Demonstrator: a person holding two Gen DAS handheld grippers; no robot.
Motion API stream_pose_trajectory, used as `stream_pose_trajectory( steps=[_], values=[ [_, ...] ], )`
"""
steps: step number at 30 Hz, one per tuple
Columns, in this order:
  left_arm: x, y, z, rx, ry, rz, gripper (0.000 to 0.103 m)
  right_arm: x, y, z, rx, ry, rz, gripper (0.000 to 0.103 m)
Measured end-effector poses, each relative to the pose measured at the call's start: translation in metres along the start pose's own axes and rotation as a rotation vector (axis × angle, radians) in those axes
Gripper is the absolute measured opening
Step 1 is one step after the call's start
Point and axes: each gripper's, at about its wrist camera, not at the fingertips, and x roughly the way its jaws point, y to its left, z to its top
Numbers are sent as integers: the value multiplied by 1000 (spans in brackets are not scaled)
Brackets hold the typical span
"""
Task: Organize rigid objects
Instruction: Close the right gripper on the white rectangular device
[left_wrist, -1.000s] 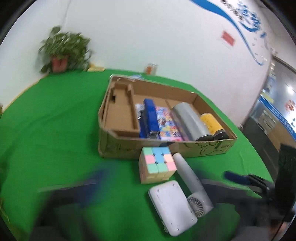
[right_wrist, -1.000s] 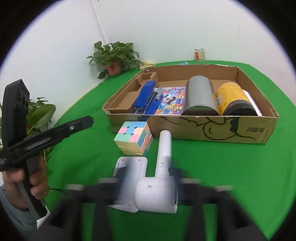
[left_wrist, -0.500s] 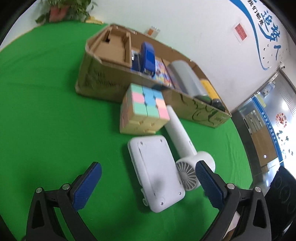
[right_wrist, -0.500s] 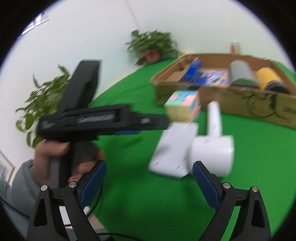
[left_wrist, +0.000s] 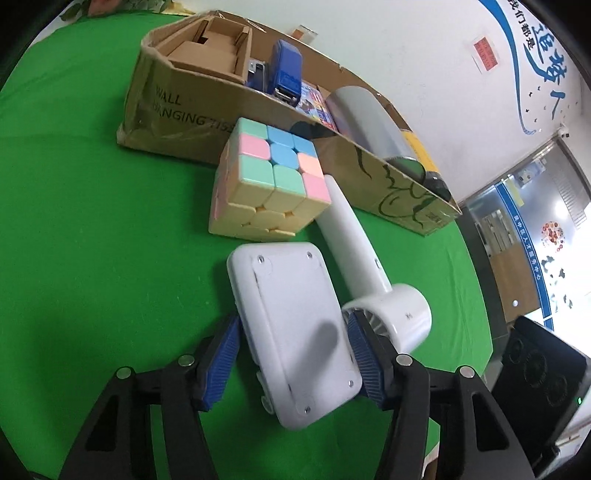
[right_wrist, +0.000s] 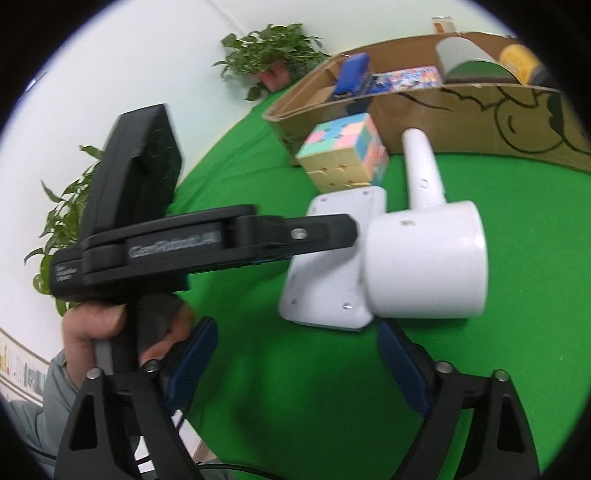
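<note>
Blue ribbed pads on my left gripper (left_wrist: 293, 360) have just been closing, and they now bracket the near end of the flat white plastic device with rounded corners (left_wrist: 291, 332), one pad against each long edge; I read that as clamped on it. It lies on the green felt table (left_wrist: 92, 229), screw-studded face up.

My right gripper (right_wrist: 295, 363) has its jaws apart, also just narrowing, with nothing between them; it hangs short of the device's near corner.

I judge the device to be a stiff, fairly light shell, smooth enough to slide in the pads, so a hold across the long edges near the middle would serve better than at the very end, where it may pivot.

Touching the device's right edge lies a white plastic handheld fan with a round head (left_wrist: 391, 314), its handle running away toward the open brown cardboard box (left_wrist: 184, 110). Just beyond the device's far end sits a pastel puzzle cube (left_wrist: 269, 184), touching or nearly so. Lifting the device could nudge the fan head, and my right pad is squeezed between the two.

The box beyond the cube already holds a blue stapler (left_wrist: 286, 72), a grey cylinder (left_wrist: 364, 118) and a yellow canister (left_wrist: 419, 147). A potted green plant (right_wrist: 273, 55) stands past the box.
</note>
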Motion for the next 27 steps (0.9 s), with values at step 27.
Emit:
stream_pose_trajectory(
  steps=[27],
  values=[
    [-13, -21, -59, -23, 97, -91, 52, -3, 10, -15, -47, 95, -105, 62]
  ],
)
